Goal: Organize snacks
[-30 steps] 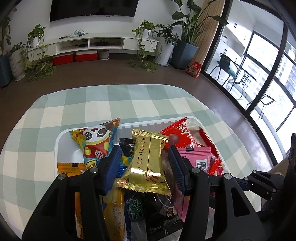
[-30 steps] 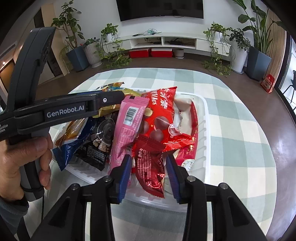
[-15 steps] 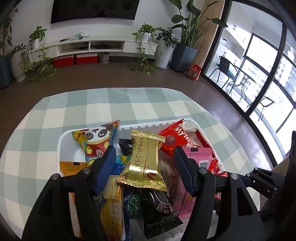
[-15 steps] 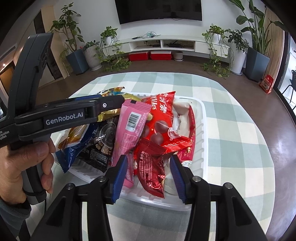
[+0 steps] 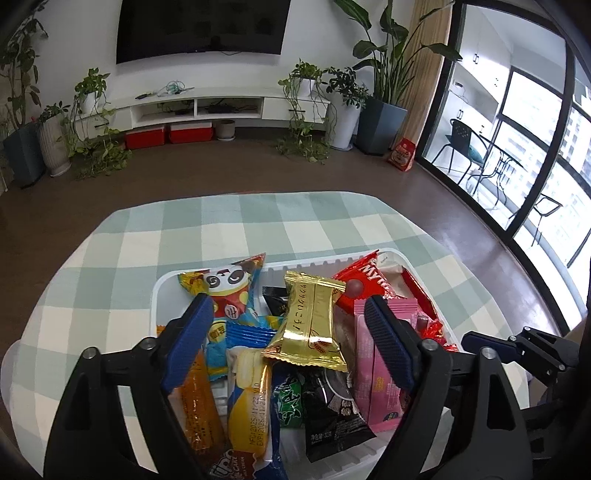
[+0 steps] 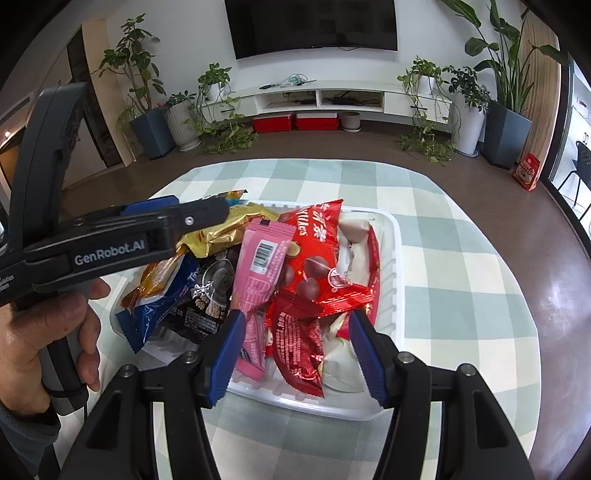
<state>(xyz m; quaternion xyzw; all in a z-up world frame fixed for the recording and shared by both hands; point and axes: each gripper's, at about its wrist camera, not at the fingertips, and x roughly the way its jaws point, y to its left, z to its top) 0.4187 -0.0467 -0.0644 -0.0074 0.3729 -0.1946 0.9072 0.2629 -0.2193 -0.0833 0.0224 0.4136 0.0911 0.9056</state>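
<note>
Pictured from the left wrist: left gripper (image 5: pixel 291 343) with fingers (image 5: pixel 188 343) spread wide after just opening, clamped on nothing, hanging above a white tray (image 5: pixel 162 291) heaped with snacks. Between the fingers, a gold wrapper (image 5: pixel 310 325) lying free on the pile, touching neither pad. Nearest the camera, below the gap, a yellow cake packet (image 5: pixel 247 402), a green packet (image 5: pixel 291 398) and a black packet (image 5: pixel 332 402). Under the left finger, an orange packet (image 5: pixel 195 398); under the right finger, a pink packet (image 5: pixel 380 376). Just past the left fingertip, a panda-faced packet (image 5: pixel 229 288); past the right fingertip, a red chocolate bag (image 5: pixel 358 288). Beyond the tray, a green-and-white checked cloth (image 5: pixel 240 229) covering the counter.

From the right wrist: right gripper (image 6: pixel 295 350) with fingers (image 6: pixel 225 350) parted after just opening, over the tray's near edge (image 6: pixel 332 406). Between them, a crinkled red wrapper (image 6: pixel 299 343), clear of both pads as far as can be told. By the left fingertip, the pink packet (image 6: pixel 258 273); ahead of the gap, the red chocolate bag (image 6: pixel 317 258). Well left of the fingers, a person's hand (image 6: pixel 48 332) gripping the other tool's handle.

Farther back, a white media shelf (image 6: pixel 321 98) flanked by potted plants (image 6: pixel 147 74) under a wall-mounted television (image 6: pixel 314 26).
</note>
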